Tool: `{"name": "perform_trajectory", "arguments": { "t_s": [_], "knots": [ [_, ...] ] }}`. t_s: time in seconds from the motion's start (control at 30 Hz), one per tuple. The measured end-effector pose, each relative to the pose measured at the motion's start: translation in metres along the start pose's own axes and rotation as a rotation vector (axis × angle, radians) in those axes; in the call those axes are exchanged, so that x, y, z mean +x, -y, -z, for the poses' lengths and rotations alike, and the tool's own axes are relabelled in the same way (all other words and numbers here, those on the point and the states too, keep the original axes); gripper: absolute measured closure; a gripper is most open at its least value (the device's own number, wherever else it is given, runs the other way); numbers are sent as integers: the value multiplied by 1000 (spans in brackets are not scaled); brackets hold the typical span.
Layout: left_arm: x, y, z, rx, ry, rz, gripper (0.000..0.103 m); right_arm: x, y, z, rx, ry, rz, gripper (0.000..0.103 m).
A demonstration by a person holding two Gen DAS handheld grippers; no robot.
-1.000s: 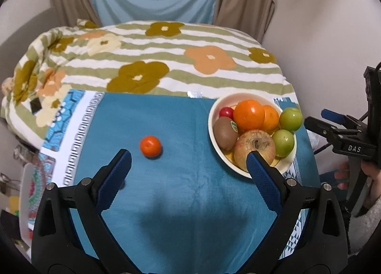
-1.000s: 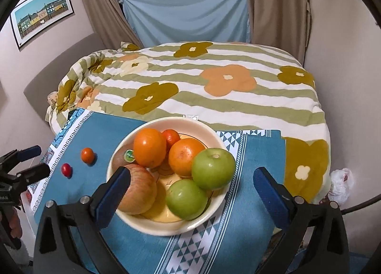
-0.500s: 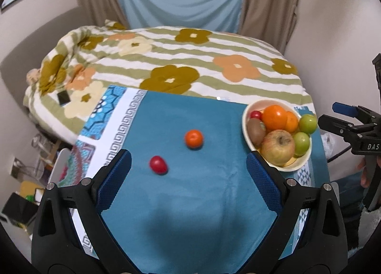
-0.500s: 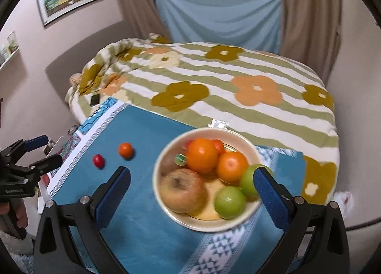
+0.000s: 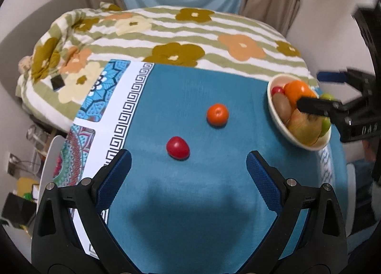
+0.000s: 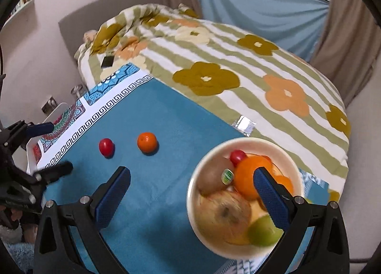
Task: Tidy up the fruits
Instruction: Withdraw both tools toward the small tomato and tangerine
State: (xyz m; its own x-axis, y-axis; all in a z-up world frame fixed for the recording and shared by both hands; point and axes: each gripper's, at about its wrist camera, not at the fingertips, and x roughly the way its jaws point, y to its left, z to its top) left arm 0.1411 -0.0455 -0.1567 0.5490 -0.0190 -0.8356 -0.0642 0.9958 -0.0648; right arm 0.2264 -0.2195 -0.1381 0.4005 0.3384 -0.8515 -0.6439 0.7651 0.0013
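A small red fruit (image 5: 177, 148) and a small orange fruit (image 5: 217, 115) lie loose on the blue cloth (image 5: 190, 190). They also show in the right wrist view, red (image 6: 106, 146) and orange (image 6: 147, 142). A cream bowl (image 6: 243, 143) at the right holds an apple (image 6: 223, 214), a kiwi (image 6: 210, 176), oranges and green fruits. My left gripper (image 5: 188, 171) is open and empty, just short of the red fruit. My right gripper (image 6: 190, 188) is open and empty, above the bowl's left rim.
The blue cloth lies on a bed with a flowered, striped quilt (image 6: 238, 59). A patterned white border (image 5: 119, 119) runs along the cloth's left side. A small clear packet (image 6: 244, 125) lies on the quilt behind the bowl. Walls stand close at left and right.
Both views have swung left. The left gripper has come closer to the red fruit. The right gripper now sits left of the bowl's middle. Both stay open.
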Motion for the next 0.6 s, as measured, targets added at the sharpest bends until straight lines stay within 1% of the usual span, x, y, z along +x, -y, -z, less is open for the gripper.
{"name": "perform_trajectory", "arguments": {
  "t_s": [0.2, 0.3, 0.37, 0.4, 0.43, 0.47, 0.53, 0.57, 0.6],
  "knots": [
    [31, -6, 5, 73, -25, -5, 2, 32, -12, -14, -32, -47, -28, 0],
    [44, -11, 6, 91, -40, 4, 10, 46, -16, -18, -38, -72, -46, 0],
    [52, -14, 6, 100, -51, 6, 11, 53, -19, -21, -42, -67, -50, 2],
    [58, -16, 6, 104, -59, 12, 16, 58, -20, -23, -45, -70, -48, 3],
    [62, -17, 6, 106, -67, 17, 23, 61, -21, -24, -49, -76, -52, 5],
    [67, -18, 6, 110, -76, 22, 25, 66, -23, -25, -54, -81, -54, 7],
    [77, -19, 5, 125, -90, 27, 27, 73, -27, -26, -63, -97, -60, 15],
    [79, -20, 5, 131, -92, 30, 28, 78, -30, -27, -68, -108, -64, 16],
    [83, -19, 5, 142, -96, 36, 32, 82, -32, -26, -72, -114, -67, 18]
  ]
}}
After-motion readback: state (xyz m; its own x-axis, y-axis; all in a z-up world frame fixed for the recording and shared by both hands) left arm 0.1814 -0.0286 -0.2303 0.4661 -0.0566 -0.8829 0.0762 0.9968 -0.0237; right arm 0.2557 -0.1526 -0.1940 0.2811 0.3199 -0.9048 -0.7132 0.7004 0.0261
